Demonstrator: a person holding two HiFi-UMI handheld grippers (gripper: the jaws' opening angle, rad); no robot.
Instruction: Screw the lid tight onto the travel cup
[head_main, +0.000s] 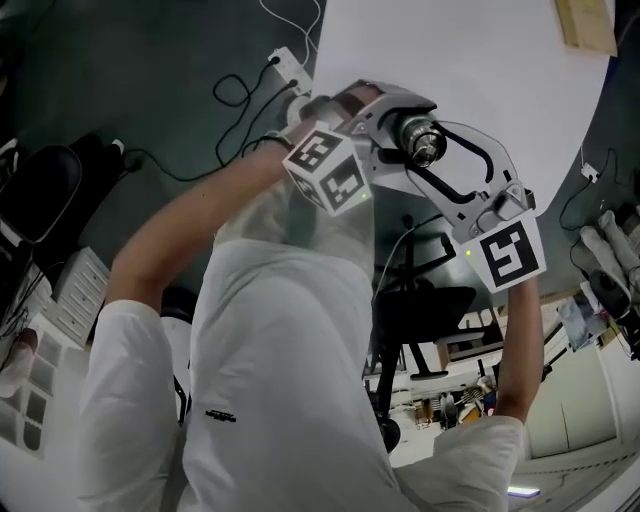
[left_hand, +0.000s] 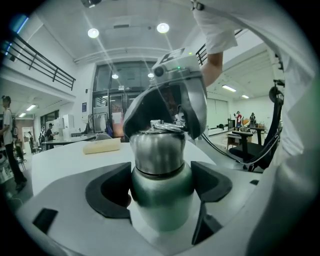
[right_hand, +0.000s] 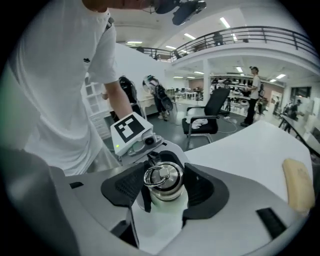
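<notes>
Because a lid can only be twisted on if the cup does not spin with it, the left claw (left_hand: 160, 189) grabs the green body of the travel cup (left_hand: 161, 207) and stops it from turning. Its black pads (left_hand: 107, 192) press on both sides of the cup, so this claw is clamped on it. The cup is up in the air, close to the person's white shirt (head_main: 280, 330). It is not resting on anything else.

Facing it from the other side is the right claw (right_hand: 164, 186). It points at the top of the shiny silver lid (right_hand: 165, 192), which is a good way to come at something you want to twist. Its jaws stand very wide apart, one on each side of the lid. Both pads look like they touch the lid, so I think this claw grips it. I cannot tell how hard it squeezes. A little metal ring (right_hand: 159, 175) sits on top of the lid. The lid is already on the cup, with a thin dark line where the two meet. I guess it may need more turns to be tight.

Past the claws is the white table (right_hand: 250, 145). The cup hangs about over its near edge. A tan block (right_hand: 297, 182) lies far off by the table's far right edge, well out of the way.
</notes>
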